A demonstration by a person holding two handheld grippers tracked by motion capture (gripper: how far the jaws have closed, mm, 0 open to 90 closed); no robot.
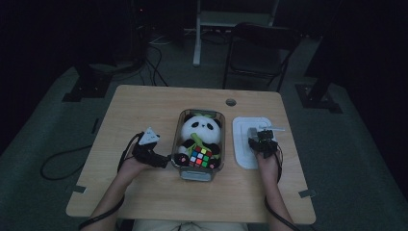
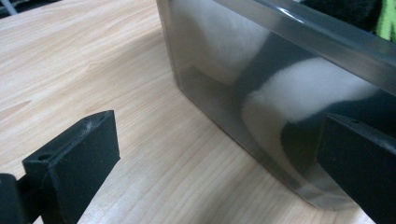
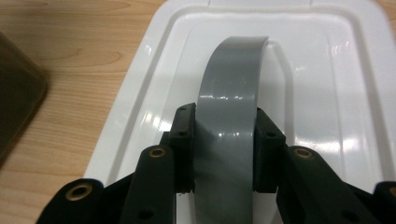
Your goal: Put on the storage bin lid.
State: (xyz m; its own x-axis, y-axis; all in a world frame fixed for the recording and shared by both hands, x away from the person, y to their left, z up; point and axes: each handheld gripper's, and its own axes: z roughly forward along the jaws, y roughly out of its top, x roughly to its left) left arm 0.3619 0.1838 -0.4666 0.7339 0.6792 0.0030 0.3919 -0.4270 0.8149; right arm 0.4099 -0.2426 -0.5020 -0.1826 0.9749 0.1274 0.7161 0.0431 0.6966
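At the centre of the high view we see a clear plastic box (image 1: 198, 173) standing on the wooden table (image 1: 144, 103), with a panda plush (image 1: 201, 130) and a colourful puzzle cube (image 1: 200, 157) inside it. To its right, just beside it, lies the white lid (image 1: 242, 144) with a grey handle (image 3: 231, 93) arching over its middle. Our right gripper (image 3: 223, 144) sits over the lid at the right of centre, and in the right gripper view its pads press on both sides of the grey handle, so it grips the handle. Our left gripper (image 2: 219, 158) is at the left of the box; in the left gripper view its jaws stand wide apart, empty, near the box's wall and low over the table. We can read no brand, label or writing on any of these things.
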